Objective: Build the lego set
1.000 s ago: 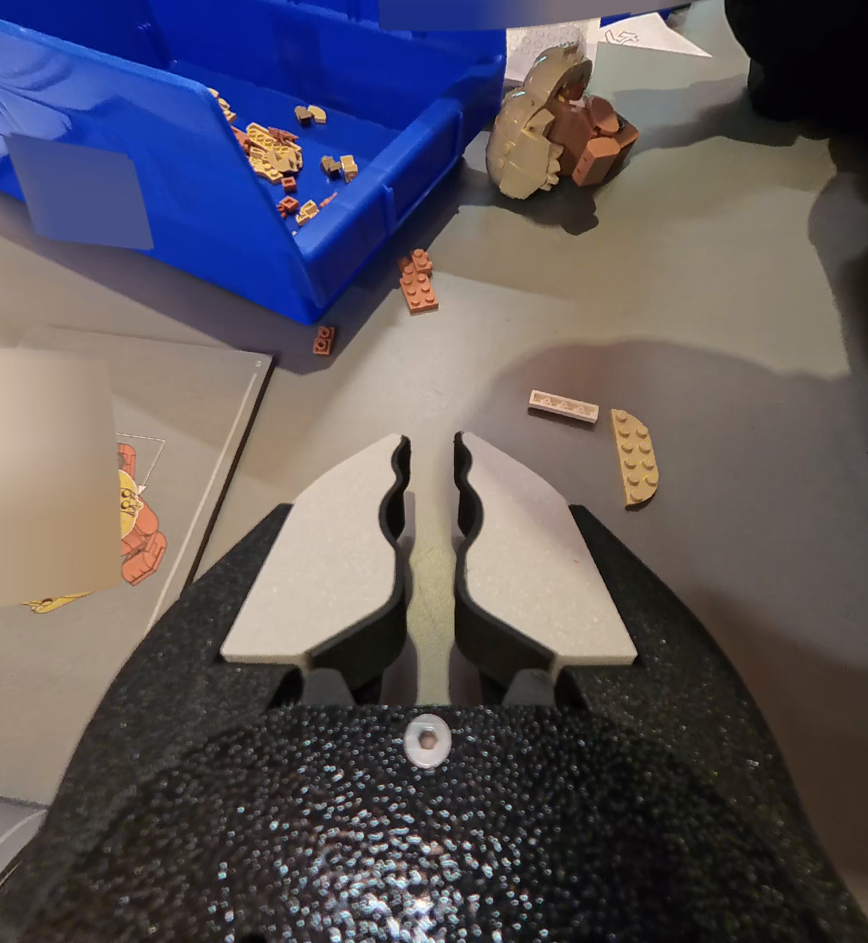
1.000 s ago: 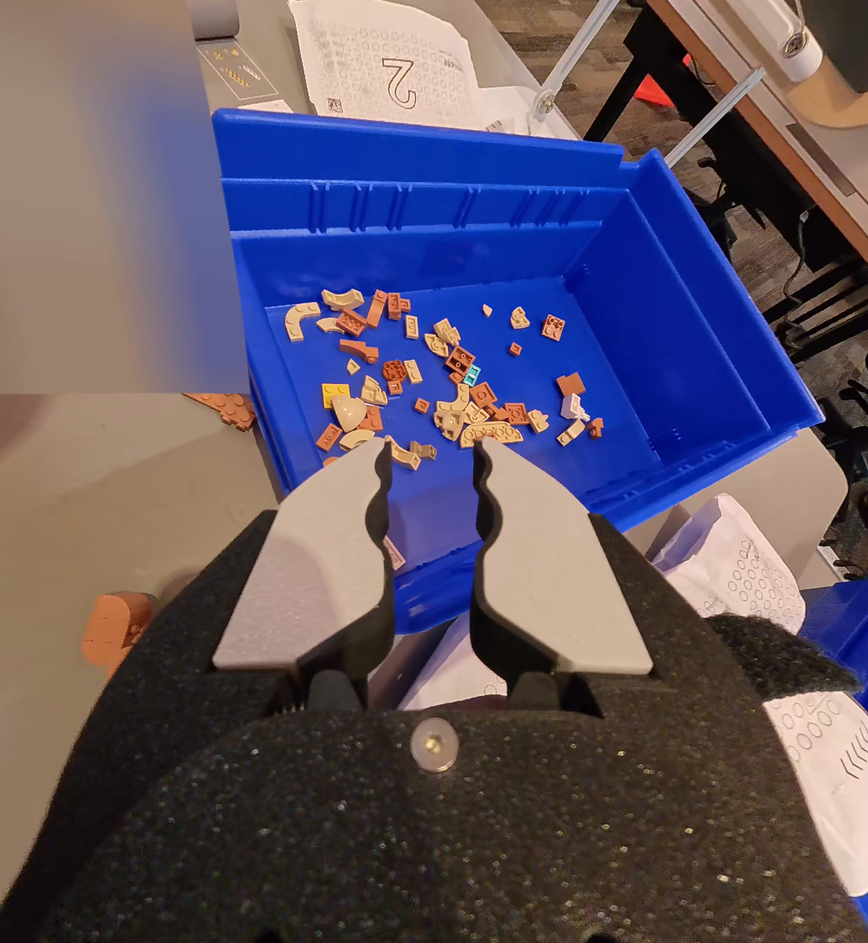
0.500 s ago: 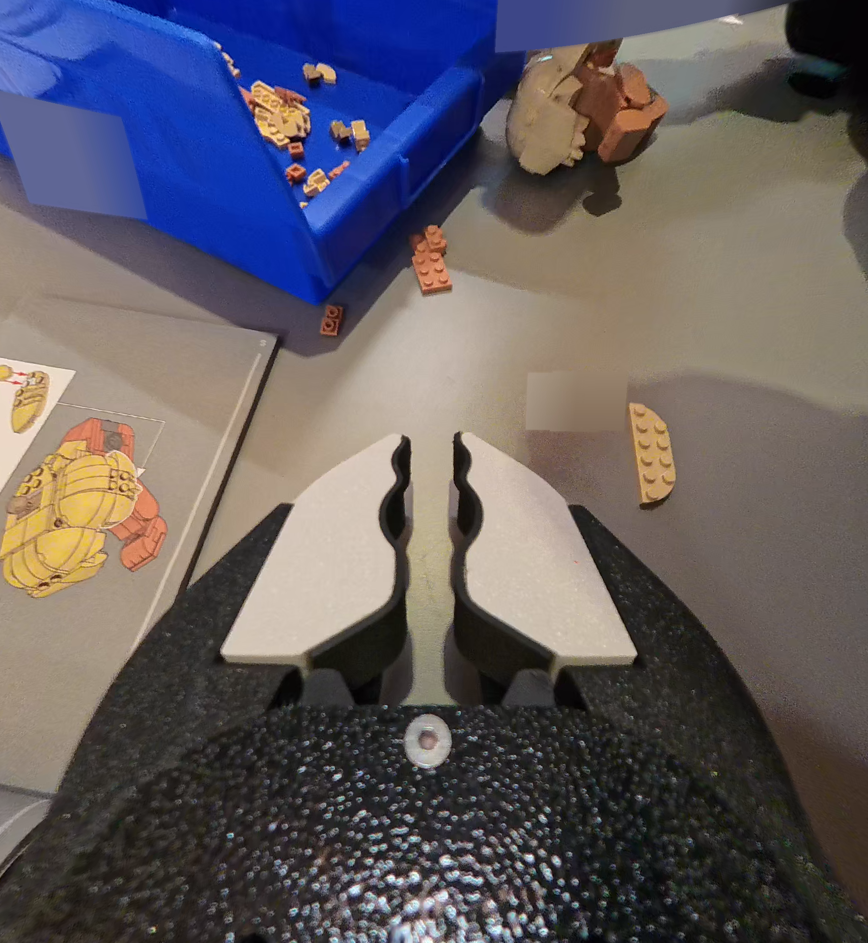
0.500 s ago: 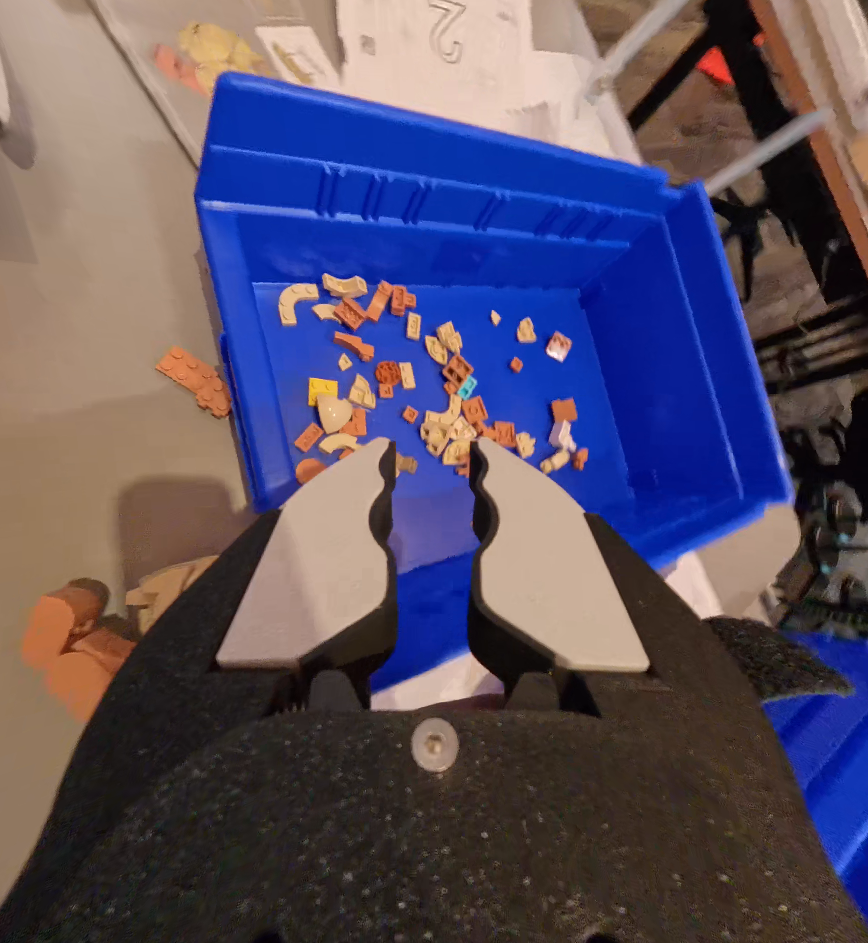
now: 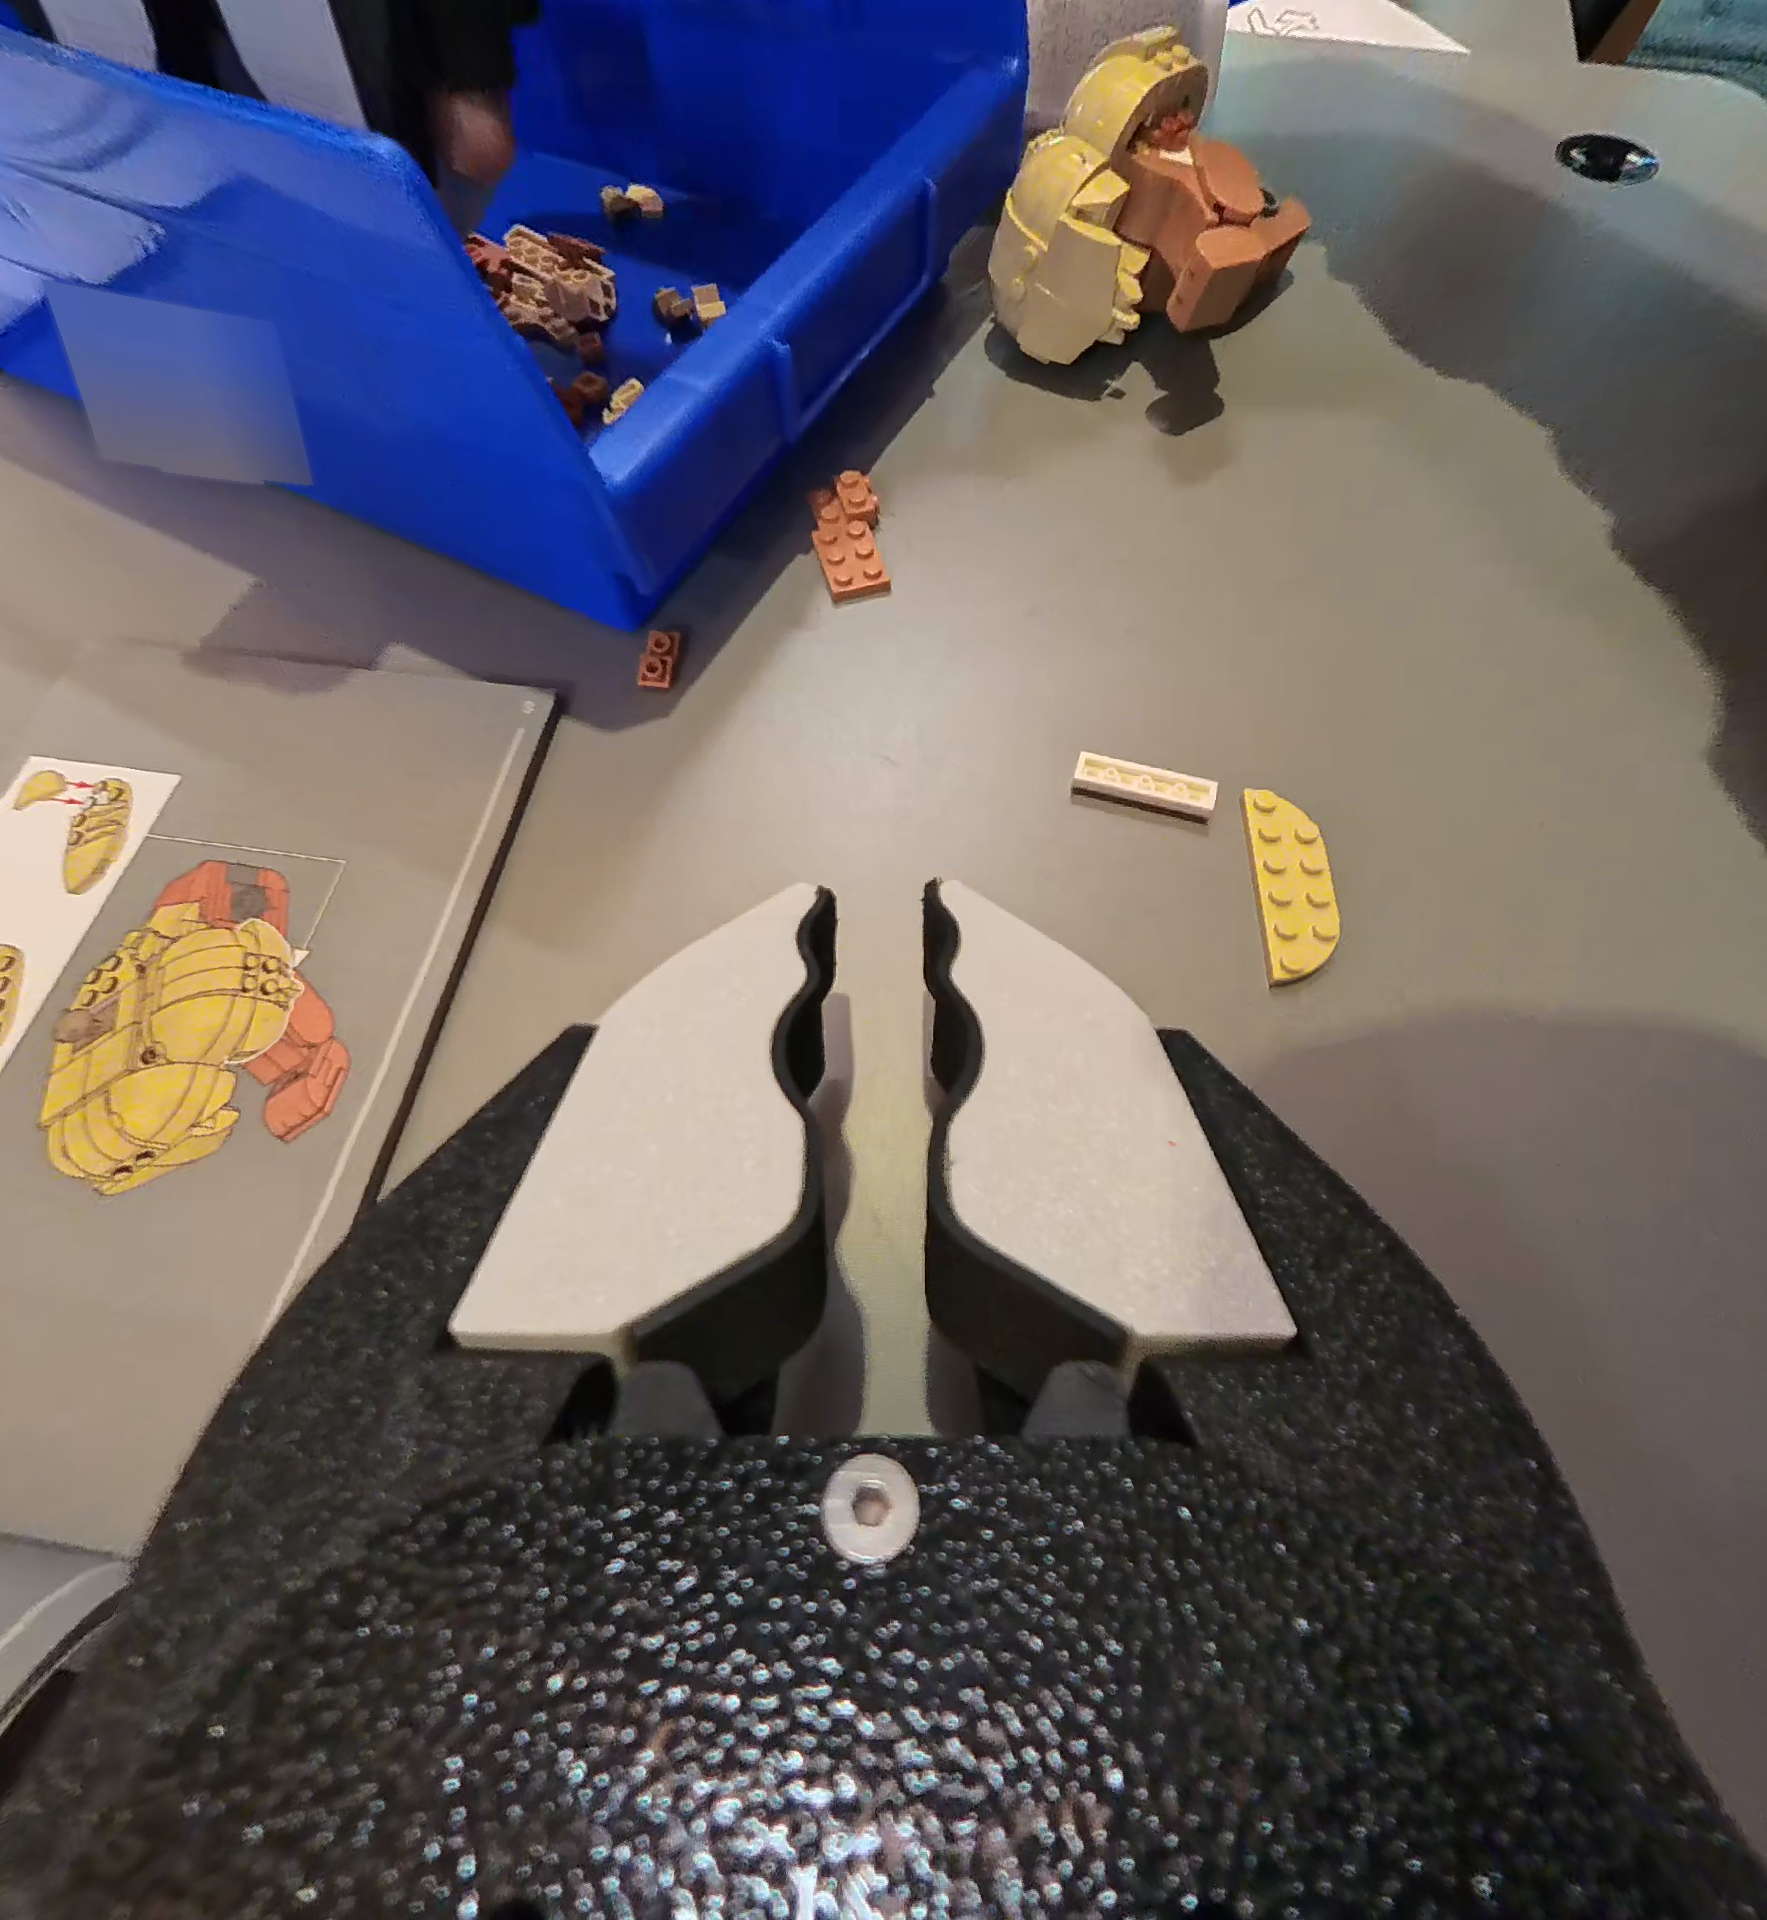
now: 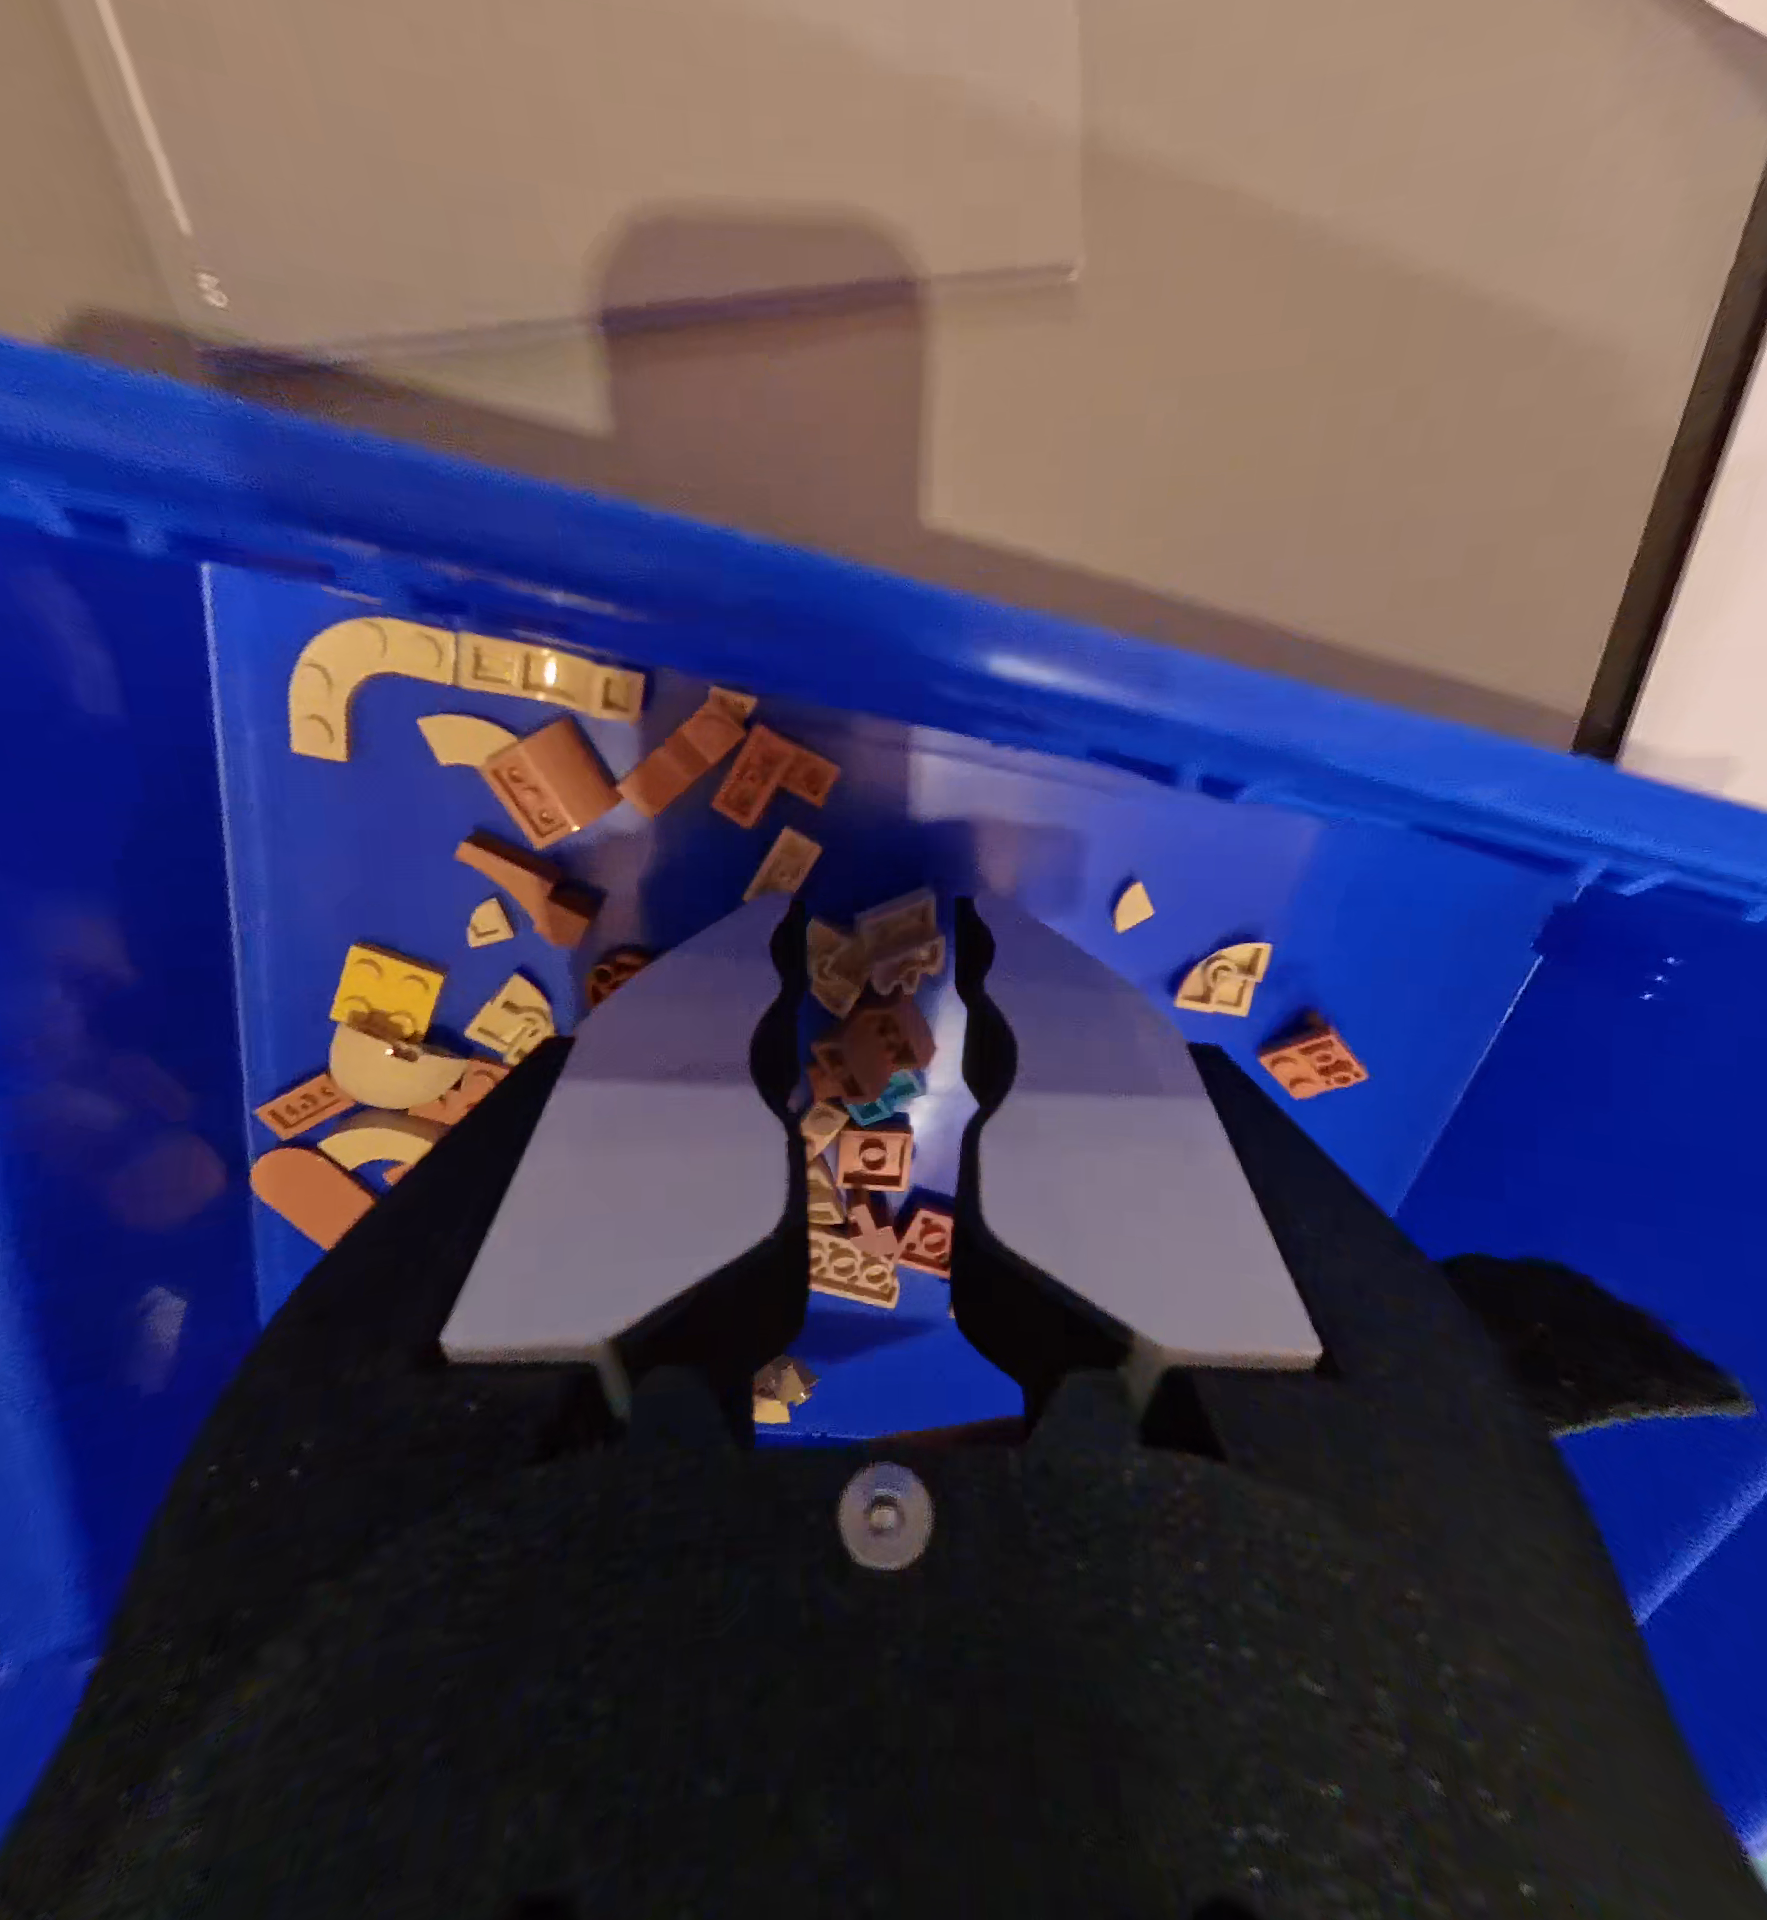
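Lego pieces [image 6: 863, 1081] lie between the parted right hand-held gripper [image 6: 877, 914] fingers.

model [image 5: 1128, 223]: tan/brown, partly built, on table beside bin | tan half-round plate [image 5: 1291, 885], white strip [image 5: 1145, 785]: flat, just apart

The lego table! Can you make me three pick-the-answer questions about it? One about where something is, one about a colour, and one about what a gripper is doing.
1. Where is the half-built model?
A. on the table right of the bin
B. inside the bin
C. on the instruction booklet

2. What colour is the bin?
A. red
B. blue
C. green

3. What is the right gripper doing?
A. squeezing a yellow brick
B. resting on the booklet
C. open, reaching into the bin

Answers:
1. A, it stands on the grey table beside the bin.
2. B, its walls are blue.
3. C, loose pieces show between its parted fingers.
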